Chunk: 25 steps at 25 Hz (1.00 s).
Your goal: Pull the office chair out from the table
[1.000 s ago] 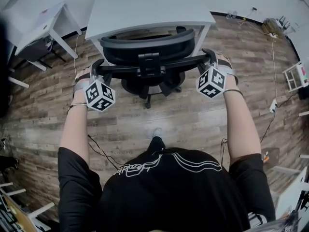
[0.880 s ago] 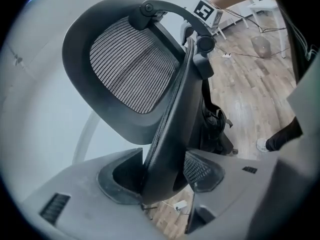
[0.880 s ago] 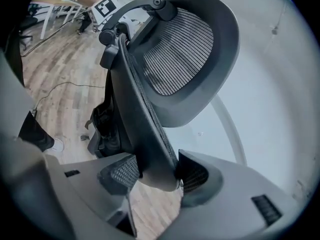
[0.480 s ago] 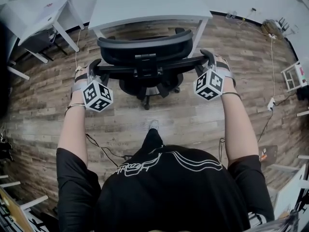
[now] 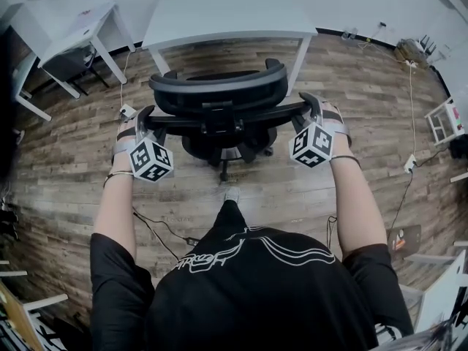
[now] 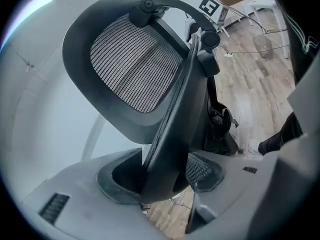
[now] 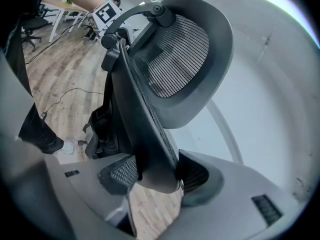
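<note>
As tools (image 6: 162,181) (image 7: 150,176) clamp it (both), chair (image 5: 219,86) faces table (image 5: 227,13)

I log: office chair (image 5: 219,93), matt black plastic frame with woven mesh panels; table (image 5: 227,9), smooth white top; floor (image 5: 274,175), grained wood planks.

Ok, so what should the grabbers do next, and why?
Probably pull the chair straight back toward the person, both sides evenly. The left gripper and right gripper each clamp one side of it, and it stands right by the table, so there is little room to sit down.
</note>
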Available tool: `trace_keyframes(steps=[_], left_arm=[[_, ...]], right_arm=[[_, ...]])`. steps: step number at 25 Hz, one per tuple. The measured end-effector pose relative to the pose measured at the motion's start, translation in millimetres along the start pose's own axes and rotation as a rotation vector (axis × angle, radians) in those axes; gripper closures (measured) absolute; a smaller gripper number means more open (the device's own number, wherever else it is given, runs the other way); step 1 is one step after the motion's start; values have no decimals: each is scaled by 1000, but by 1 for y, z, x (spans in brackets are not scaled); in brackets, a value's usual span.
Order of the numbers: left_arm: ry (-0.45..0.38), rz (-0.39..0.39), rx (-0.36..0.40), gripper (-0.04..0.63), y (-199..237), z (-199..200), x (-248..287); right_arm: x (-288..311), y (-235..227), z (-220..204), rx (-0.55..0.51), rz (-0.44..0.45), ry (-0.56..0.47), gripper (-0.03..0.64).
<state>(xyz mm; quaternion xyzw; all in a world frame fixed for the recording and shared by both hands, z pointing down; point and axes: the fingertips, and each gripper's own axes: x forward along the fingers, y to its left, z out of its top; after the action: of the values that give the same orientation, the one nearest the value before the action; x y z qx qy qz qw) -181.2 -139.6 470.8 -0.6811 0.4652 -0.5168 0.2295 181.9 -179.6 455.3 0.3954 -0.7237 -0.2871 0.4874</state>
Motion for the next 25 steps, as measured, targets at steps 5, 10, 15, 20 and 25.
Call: trace_keyframes(steps=[5, 10, 15, 20, 25], left_arm=[[17, 6, -9, 374, -19, -4, -26], [18, -8, -15, 371, -22, 0, -37], [-5, 38, -9, 370, -42, -4, -59], [-69, 78, -61, 350, -44, 0, -70], [-141, 61, -164, 324, -50, -1, -96]], right_arm=[[-26, 18, -3, 8, -11, -35, 377], [-37, 17, -4, -11, 18, -27, 377], [-57, 37, -8, -13, -13, -63, 377], [-67, 40, -10, -64, -58, -101, 377], [-95, 41, -7, -31, -40, -101, 339]])
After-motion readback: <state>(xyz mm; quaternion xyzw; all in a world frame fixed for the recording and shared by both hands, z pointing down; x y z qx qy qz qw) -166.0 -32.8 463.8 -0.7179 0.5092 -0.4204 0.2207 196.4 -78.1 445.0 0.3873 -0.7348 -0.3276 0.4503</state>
